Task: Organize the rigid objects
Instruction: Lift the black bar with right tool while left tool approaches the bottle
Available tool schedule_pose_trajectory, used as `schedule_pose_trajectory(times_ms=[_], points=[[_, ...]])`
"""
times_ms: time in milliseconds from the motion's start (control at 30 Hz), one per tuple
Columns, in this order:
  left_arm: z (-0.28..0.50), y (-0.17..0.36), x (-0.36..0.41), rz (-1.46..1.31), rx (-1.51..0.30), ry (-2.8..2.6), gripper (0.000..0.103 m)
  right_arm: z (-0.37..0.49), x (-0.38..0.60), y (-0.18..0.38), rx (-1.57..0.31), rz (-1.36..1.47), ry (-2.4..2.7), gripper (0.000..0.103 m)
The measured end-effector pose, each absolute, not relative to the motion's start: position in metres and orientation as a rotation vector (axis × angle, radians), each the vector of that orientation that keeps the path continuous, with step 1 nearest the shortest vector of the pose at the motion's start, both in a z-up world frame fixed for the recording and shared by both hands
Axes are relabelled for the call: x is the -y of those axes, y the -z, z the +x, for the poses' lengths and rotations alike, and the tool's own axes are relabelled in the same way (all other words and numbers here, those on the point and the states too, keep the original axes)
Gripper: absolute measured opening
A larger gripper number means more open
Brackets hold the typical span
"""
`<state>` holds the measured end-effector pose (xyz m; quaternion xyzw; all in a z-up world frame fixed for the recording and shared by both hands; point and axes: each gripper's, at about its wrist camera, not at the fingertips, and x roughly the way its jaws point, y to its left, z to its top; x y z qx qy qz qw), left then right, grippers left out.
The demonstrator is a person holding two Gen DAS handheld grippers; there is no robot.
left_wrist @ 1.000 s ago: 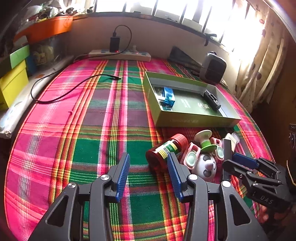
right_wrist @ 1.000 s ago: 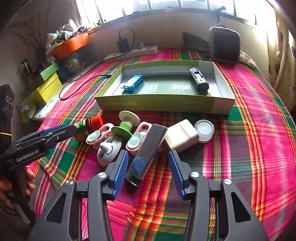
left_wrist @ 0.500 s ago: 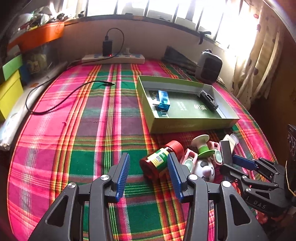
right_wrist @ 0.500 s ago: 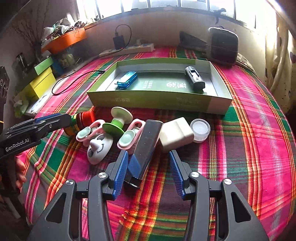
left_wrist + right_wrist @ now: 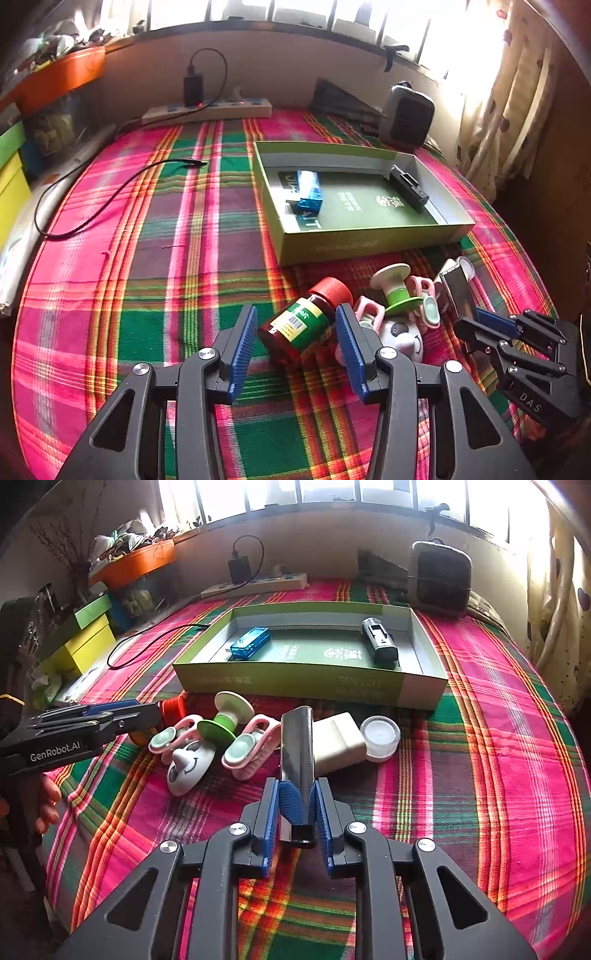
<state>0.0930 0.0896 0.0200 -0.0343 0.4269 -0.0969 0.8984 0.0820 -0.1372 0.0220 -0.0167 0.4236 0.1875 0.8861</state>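
Observation:
My right gripper (image 5: 295, 812) is shut on a dark, shiny bar-shaped case (image 5: 296, 746) with a blue end; it also shows in the left wrist view (image 5: 458, 291). My left gripper (image 5: 295, 332) is open, its pads on either side of a lying brown bottle (image 5: 303, 325) with a red cap and green label. A green tray box (image 5: 295, 685) holds a blue device (image 5: 250, 642) and a black device (image 5: 378, 638). In front of it lie pink clips (image 5: 251, 747), a green-and-white spool (image 5: 225, 720), a white panda toy (image 5: 188, 766), a cream block (image 5: 338, 742) and a white lid (image 5: 380, 734).
A plaid cloth (image 5: 147, 258) covers the surface. A black cable (image 5: 110, 192) lies at the left. A power strip (image 5: 207, 110) and a grey speaker (image 5: 406, 114) stand at the back. Yellow and green boxes (image 5: 81, 642) sit at the far left.
My right gripper has closed on the dark case, which now stands straight between the pads. My left gripper has moved forward so the bottle lies between its open pads.

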Motion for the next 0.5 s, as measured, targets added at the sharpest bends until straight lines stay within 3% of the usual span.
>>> schedule_pose_trajectory(times_ms=[500], points=[[0.093, -0.019, -0.07, -0.029, -0.898, 0.238, 0.044, 0.08, 0.175, -0.025, -0.861, -0.02, -0.331, 0.018]])
